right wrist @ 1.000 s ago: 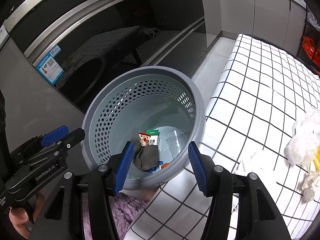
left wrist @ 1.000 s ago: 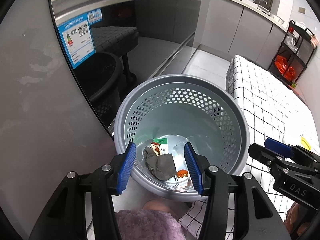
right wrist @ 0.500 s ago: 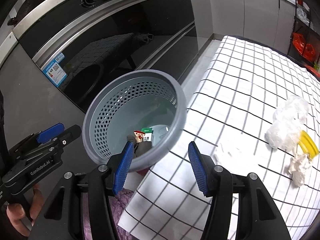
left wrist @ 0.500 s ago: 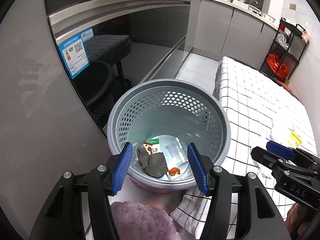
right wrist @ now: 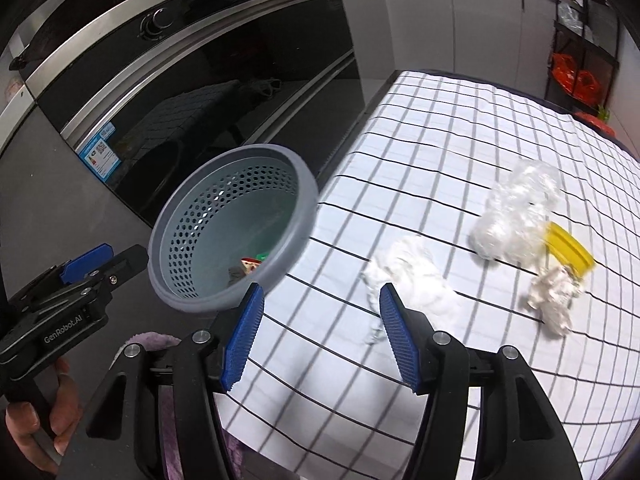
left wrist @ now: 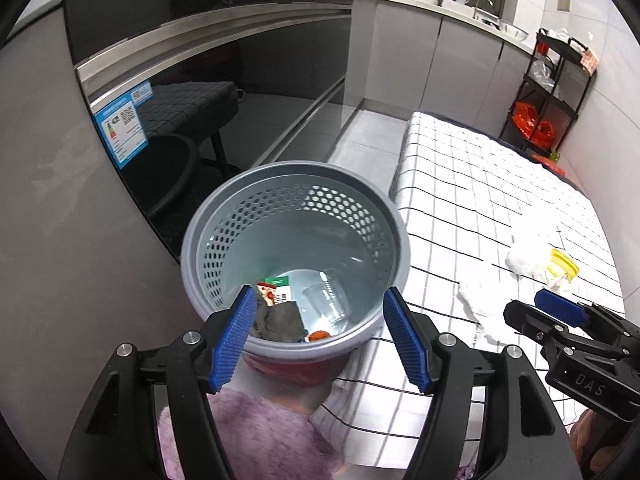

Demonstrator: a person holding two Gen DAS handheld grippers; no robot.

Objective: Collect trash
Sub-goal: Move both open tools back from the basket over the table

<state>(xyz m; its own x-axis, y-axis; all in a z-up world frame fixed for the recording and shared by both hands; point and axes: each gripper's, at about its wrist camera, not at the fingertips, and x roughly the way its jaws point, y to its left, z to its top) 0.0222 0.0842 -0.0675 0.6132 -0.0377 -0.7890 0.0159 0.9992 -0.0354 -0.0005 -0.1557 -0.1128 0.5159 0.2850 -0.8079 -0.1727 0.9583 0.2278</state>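
A grey perforated trash basket [left wrist: 200, 240] [right wrist: 192, 256] stands on the floor beside a table with a checked cloth [left wrist: 472, 184] [right wrist: 440, 152]. It holds a dark rag [left wrist: 280, 320], a small carton [left wrist: 278, 286] and a clear cup [left wrist: 326, 300]. On the cloth lie a white crumpled tissue [right wrist: 416, 276] [left wrist: 480, 300], a clear plastic wad [right wrist: 516, 212], a yellow lid [right wrist: 570, 252] [left wrist: 564, 266] and a small paper ball [right wrist: 554, 304]. My left gripper [left wrist: 320, 336] is open and empty above the basket's near rim. My right gripper [right wrist: 320, 332] is open and empty over the cloth, just short of the tissue.
A dark glass oven front [left wrist: 224, 92] [right wrist: 224, 80] stands behind the basket. A black shelf rack [left wrist: 556, 92] with red bags stands at the far right. Grey cabinets [left wrist: 400, 52] line the back wall. A purple slipper [left wrist: 256, 432] is below my left gripper.
Both grippers have pulled up and back from the basket. My right gripper has swung right, from over the basket to over the cloth near the tissue. Both stayed open.
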